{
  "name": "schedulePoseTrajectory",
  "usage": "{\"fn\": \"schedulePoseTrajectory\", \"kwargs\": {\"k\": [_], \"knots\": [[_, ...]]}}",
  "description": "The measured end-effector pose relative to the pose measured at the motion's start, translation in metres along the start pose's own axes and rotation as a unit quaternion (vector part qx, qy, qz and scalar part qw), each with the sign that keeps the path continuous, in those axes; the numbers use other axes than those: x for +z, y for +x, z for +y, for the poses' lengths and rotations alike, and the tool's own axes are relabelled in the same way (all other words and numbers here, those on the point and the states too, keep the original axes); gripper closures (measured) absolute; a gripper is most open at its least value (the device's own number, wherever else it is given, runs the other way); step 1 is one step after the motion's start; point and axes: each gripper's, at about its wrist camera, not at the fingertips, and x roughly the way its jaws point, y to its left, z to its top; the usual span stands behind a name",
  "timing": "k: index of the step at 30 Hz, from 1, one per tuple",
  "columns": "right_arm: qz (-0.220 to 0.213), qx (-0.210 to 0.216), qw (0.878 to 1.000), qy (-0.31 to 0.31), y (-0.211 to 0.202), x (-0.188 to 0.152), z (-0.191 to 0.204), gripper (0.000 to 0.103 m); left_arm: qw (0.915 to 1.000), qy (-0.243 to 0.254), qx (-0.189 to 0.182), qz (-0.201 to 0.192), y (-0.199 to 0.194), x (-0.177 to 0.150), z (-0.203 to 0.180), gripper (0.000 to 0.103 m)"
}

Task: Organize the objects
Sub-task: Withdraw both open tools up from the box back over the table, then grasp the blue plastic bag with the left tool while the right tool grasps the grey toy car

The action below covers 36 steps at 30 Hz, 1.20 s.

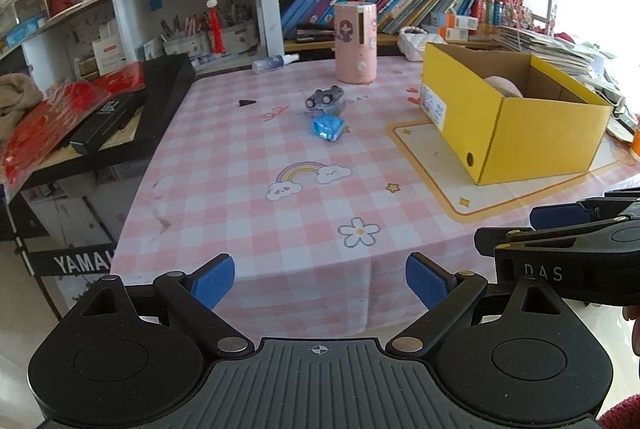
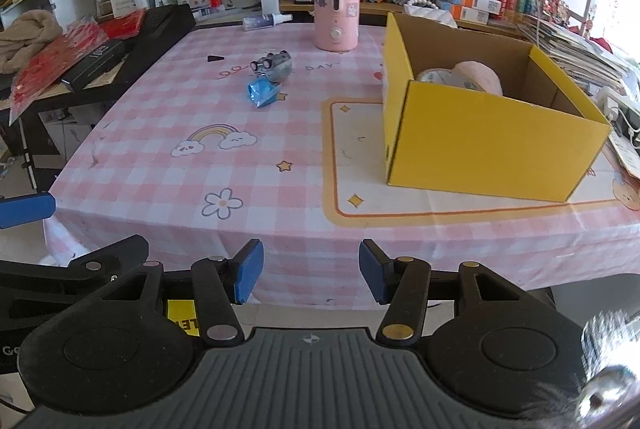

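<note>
A grey toy car (image 1: 326,99) (image 2: 273,65) lies near the middle of the pink checked table, with a crumpled blue wrapper (image 1: 328,128) (image 2: 262,92) just in front of it. An open yellow cardboard box (image 1: 516,117) (image 2: 486,133) stands at the right and holds a pink soft thing (image 2: 482,77) and a tape roll (image 2: 438,77). My left gripper (image 1: 320,281) is open and empty, held in front of the table's near edge. My right gripper (image 2: 311,275) is open and empty, also before the near edge, beside the left one.
A pink cylinder humidifier (image 1: 356,43) (image 2: 336,9) stands at the back, a spray bottle (image 1: 274,63) lies beside it, and a small black cone (image 1: 247,103) lies on the cloth. A black keyboard with red papers (image 1: 100,113) is at the left. Bookshelves run behind.
</note>
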Motion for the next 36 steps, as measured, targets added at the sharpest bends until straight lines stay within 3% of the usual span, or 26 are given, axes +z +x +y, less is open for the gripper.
{"fn": "schedulePoseTrajectory", "kwargs": {"k": [15, 36], "knots": [[0.012, 0.023, 0.999, -0.019, 0.042, 0.034, 0.007, 0.052, 0.9994, -0.025, 0.019, 0.016, 0.037, 0.022, 0.017, 0.009], [0.026, 0.044, 0.998, -0.041, 0.132, 0.12, 0.001, 0.051, 0.9968, -0.062, 0.04, 0.03, 0.118, 0.084, 0.042, 0.009]]}}
